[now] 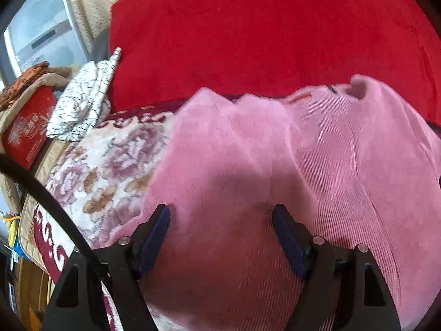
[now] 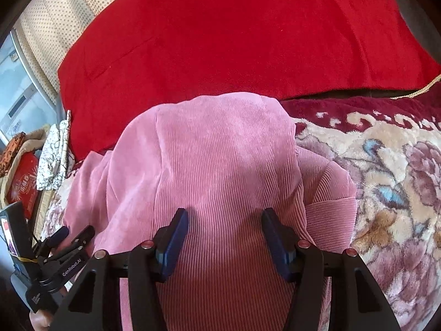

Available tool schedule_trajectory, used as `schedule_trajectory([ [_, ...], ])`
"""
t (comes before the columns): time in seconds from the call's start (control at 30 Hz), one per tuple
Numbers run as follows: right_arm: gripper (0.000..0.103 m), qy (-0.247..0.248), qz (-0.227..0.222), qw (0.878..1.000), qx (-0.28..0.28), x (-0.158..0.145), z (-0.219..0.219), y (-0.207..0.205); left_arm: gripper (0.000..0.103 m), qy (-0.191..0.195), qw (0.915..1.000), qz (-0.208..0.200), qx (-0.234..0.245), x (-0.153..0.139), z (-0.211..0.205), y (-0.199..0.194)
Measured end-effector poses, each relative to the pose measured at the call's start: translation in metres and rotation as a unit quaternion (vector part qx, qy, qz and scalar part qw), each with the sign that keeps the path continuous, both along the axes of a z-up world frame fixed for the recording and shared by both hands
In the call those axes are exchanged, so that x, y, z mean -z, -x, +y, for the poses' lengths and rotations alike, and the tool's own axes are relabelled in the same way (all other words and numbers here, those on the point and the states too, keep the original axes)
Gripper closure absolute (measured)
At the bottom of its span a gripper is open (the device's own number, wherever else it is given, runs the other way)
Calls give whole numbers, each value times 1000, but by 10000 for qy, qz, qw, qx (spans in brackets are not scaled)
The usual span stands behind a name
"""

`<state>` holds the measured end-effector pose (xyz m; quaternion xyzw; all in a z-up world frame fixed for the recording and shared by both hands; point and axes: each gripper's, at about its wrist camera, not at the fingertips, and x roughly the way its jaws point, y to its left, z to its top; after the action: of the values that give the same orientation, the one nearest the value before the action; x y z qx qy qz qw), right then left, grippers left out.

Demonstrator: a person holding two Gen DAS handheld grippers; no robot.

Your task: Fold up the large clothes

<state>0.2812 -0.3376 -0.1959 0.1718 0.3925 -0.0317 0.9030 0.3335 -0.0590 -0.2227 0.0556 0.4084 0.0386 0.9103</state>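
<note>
A pink corduroy garment (image 1: 275, 165) lies rumpled across a floral blanket (image 1: 110, 165), its far edge bunched against a red blanket (image 1: 261, 35). My left gripper (image 1: 220, 212) hovers over the garment's left part, jaws wide apart and open, with cloth lying under them but not pinched. In the right wrist view the garment (image 2: 215, 151) shows a folded layer on top and a sleeve cuff (image 2: 330, 212) at the right. My right gripper (image 2: 224, 215) stands open just above that layer. The left gripper (image 2: 74, 233) also appears at the lower left there, held by a hand.
A white cloth with a black crackle pattern (image 1: 80, 102) and a red box (image 1: 24, 129) sit at the left edge of the bed. Beige dotted curtain (image 2: 55, 16) and a window lie beyond. The floral blanket (image 2: 386, 179) stretches to the right.
</note>
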Motion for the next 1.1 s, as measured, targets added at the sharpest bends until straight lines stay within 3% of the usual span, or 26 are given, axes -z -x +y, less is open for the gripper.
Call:
schedule_trajectory([
  [0.17,43,-40,-242,9997,-52,-10,1,9,26,97,9986,-303,-423,-12,18,2],
  [0.4,43,-26,-716,9959,-553,-31,22,25,26,189,9962,1,-848,0,42,-10],
  [0.5,43,19,-490,9968,-624,-24,27,21,26,-36,9967,187,-786,10,36,-14],
  [0.57,43,46,32,9988,-492,-5,25,9,26,-249,9969,111,-742,9,29,-11],
  [0.63,43,91,-26,9989,-461,-3,24,8,26,-372,9968,102,-694,8,25,-10],
  [0.87,43,114,-34,9989,-462,-11,26,13,26,-211,9973,142,-686,8,30,-10],
  [1.1,43,-43,-394,9979,-519,-30,22,24,26,-214,9972,156,-697,8,30,-12],
])
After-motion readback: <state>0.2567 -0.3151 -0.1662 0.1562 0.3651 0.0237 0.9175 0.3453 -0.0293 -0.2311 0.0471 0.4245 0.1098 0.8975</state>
